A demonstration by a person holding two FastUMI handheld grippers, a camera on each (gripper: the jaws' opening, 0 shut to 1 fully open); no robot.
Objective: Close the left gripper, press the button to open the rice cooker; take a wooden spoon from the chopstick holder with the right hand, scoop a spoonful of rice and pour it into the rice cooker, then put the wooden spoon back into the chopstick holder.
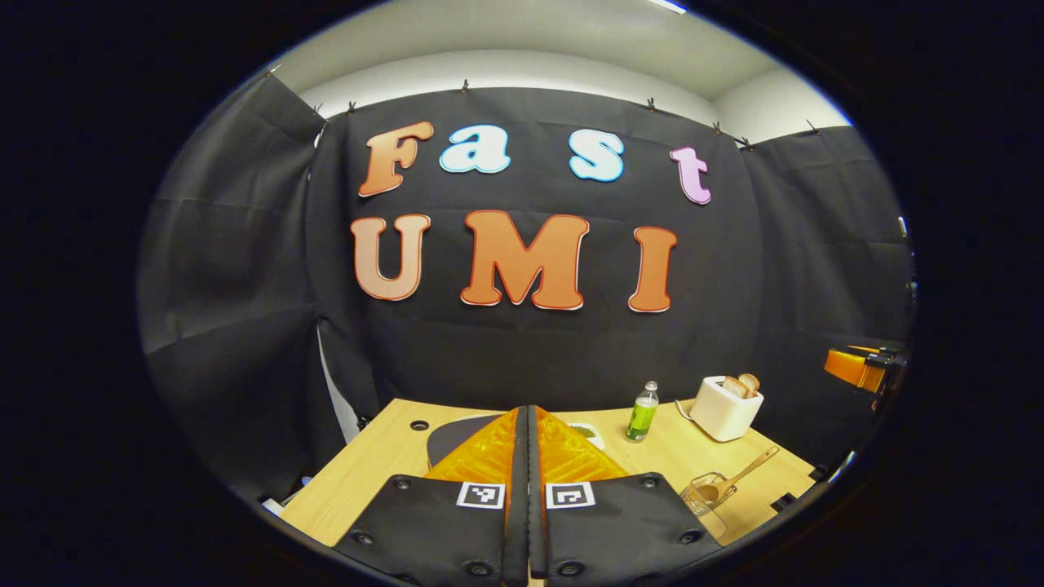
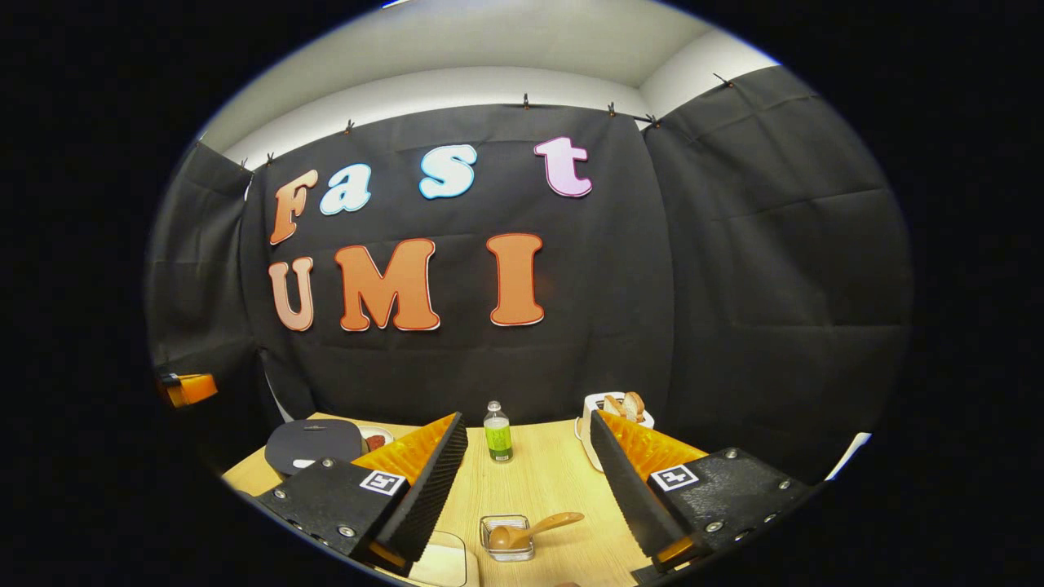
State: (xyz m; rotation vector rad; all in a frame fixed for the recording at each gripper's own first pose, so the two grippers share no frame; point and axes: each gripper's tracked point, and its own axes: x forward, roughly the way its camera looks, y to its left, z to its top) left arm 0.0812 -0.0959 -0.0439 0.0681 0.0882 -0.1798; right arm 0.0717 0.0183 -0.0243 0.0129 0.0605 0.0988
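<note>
We hold the left gripper [image 1: 527, 432] pressed together above the rice cooker [image 1: 457, 436]; our right gripper [image 2: 528, 456] gapes wide, the wooden spoon [image 2: 534, 530] lying between its fingers.

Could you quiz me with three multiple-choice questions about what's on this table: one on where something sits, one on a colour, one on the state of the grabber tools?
1. Where is the wooden spoon?
A. in the clear holder
B. inside the toaster
C. held in a gripper

2. What colour is the liquid in the bottle?
A. red
B. green
C. blue

3. How do the grippers stand?
A. both open
B. both shut
C. left gripper shut, right gripper open

Answers: 1 A, its bowl rests in the holder; 2 B, green shows through the bottle; 3 C, left fingers meet, right fingers stand apart.
</note>
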